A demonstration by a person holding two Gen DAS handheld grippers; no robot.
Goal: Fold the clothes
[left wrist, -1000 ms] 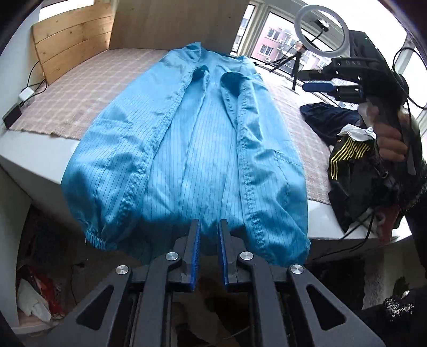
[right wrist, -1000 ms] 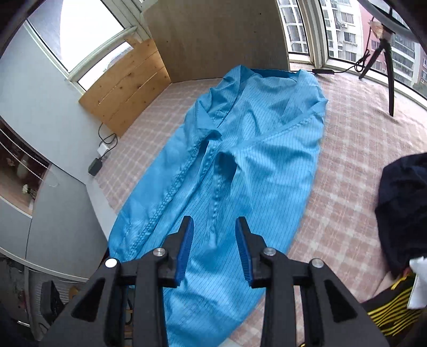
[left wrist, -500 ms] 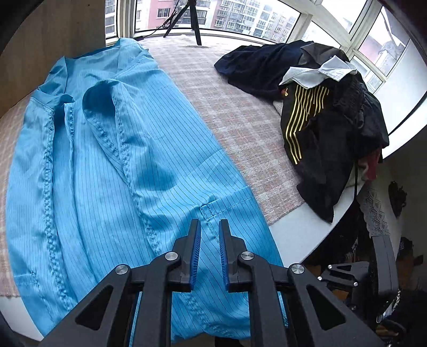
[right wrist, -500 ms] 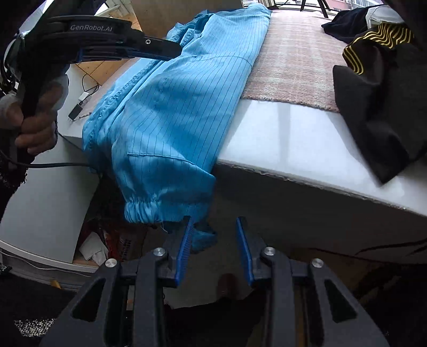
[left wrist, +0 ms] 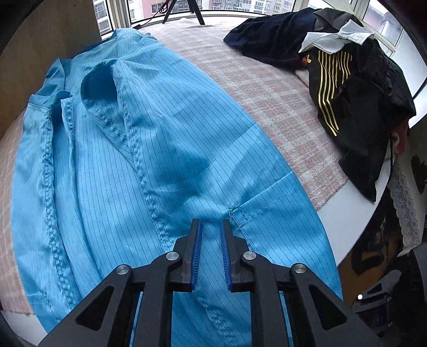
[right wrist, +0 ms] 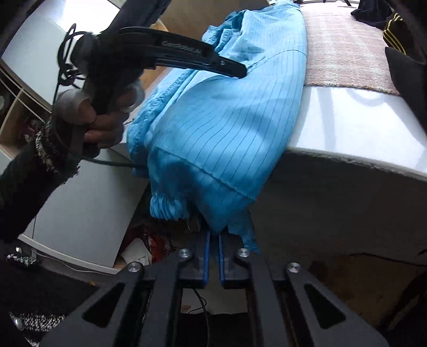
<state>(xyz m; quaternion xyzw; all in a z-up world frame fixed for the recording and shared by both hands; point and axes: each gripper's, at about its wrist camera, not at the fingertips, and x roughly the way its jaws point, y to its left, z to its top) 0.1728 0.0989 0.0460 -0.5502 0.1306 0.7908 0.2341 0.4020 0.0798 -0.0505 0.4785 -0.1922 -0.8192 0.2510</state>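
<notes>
A light blue pinstriped coat (left wrist: 173,138) lies lengthwise on the checked mat, its lower end hanging over the table's front edge (right wrist: 226,128). My left gripper (left wrist: 211,223) points steeply down at the coat beside a stitched pocket seam, its jaws a narrow gap apart with cloth showing behind them. In the right wrist view, the left gripper (right wrist: 240,72) touches the coat on top, held by a hand in a dark sleeve. Below the table edge, my right gripper (right wrist: 212,236) is shut on the hanging hem beside the gathered cuff (right wrist: 165,206).
A pile of dark clothes (left wrist: 347,88) with yellow stripes and a white collar lies on the right of the pinkish checked mat (left wrist: 280,106). The white table edge (right wrist: 347,120) runs right. Tripod legs (left wrist: 194,13) stand by the windows. Clutter (right wrist: 138,245) sits under the table.
The right gripper's jaws, open under the hanging hem half a second ago, have shut on it. The left gripper has sunk closer to the coat; its gap is unchanged.
</notes>
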